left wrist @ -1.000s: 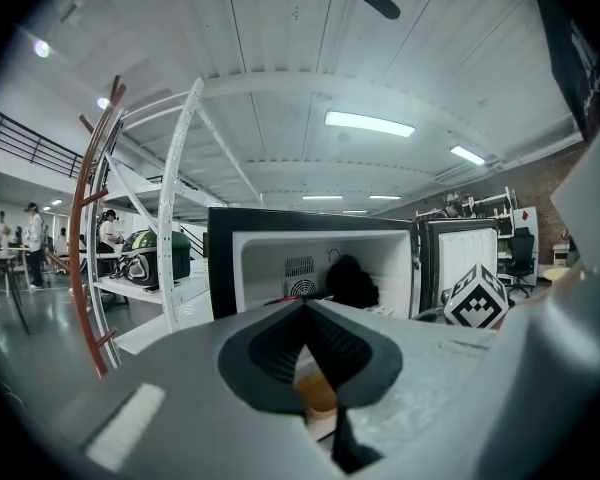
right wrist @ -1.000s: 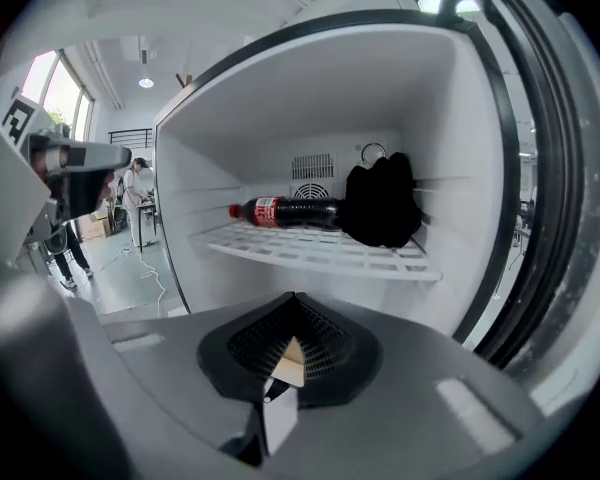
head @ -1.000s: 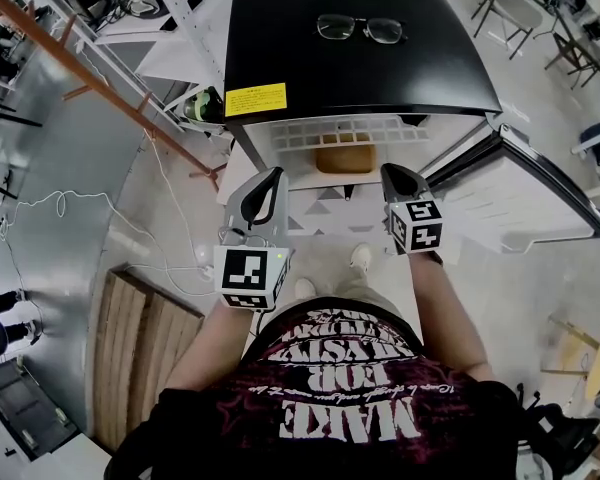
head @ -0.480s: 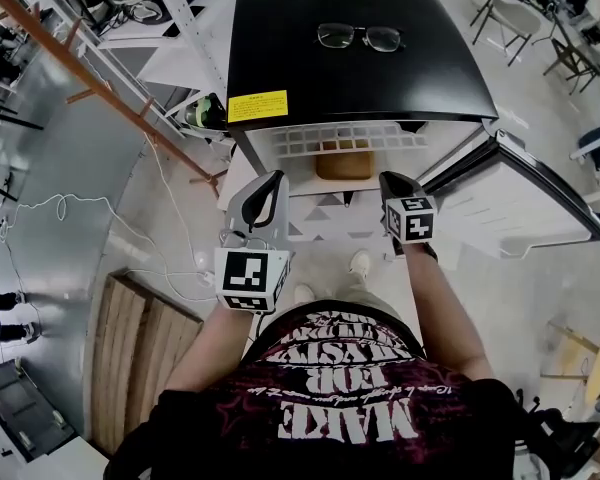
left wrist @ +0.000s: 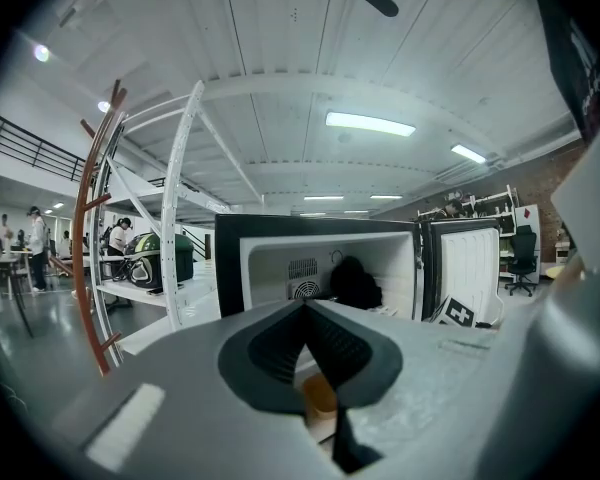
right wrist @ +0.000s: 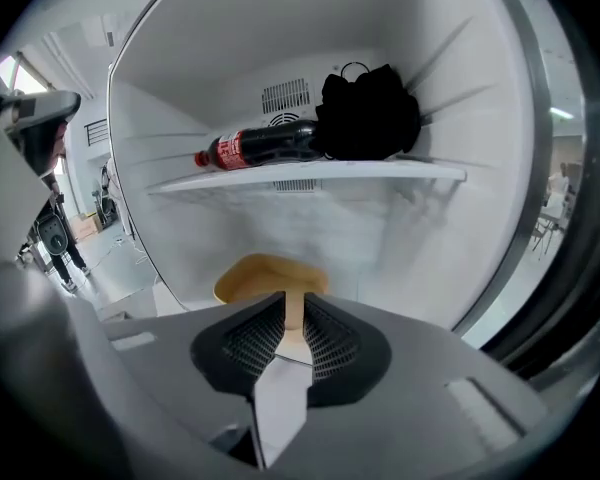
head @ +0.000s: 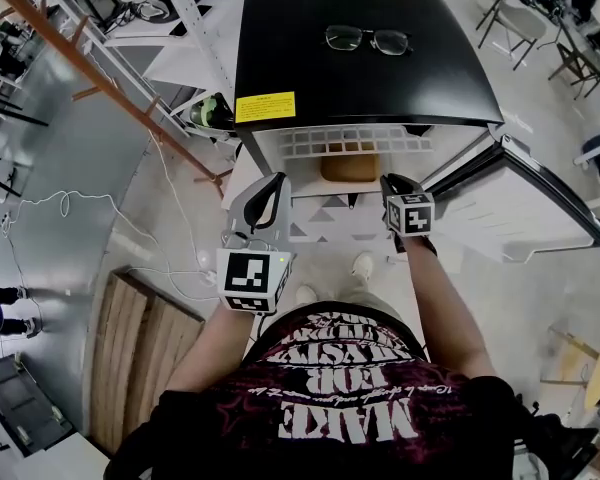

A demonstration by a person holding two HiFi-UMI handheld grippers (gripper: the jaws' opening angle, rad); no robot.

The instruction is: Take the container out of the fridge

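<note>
At fridge (head: 360, 78) mouth | right gripper (head: 392, 181) narrowly parted, facing container (head: 348, 168) | left gripper (head: 275, 183) closed, outside | door (head: 520, 208) wide open

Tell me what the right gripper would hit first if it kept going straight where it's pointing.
Most likely the tan container low in the fridge: it sits dead ahead of the right gripper, framed by its slightly parted jaws. How far off is unclear.

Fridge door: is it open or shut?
Open. The door stands swung out to the right, and the tan container shows inside the fridge.
</note>
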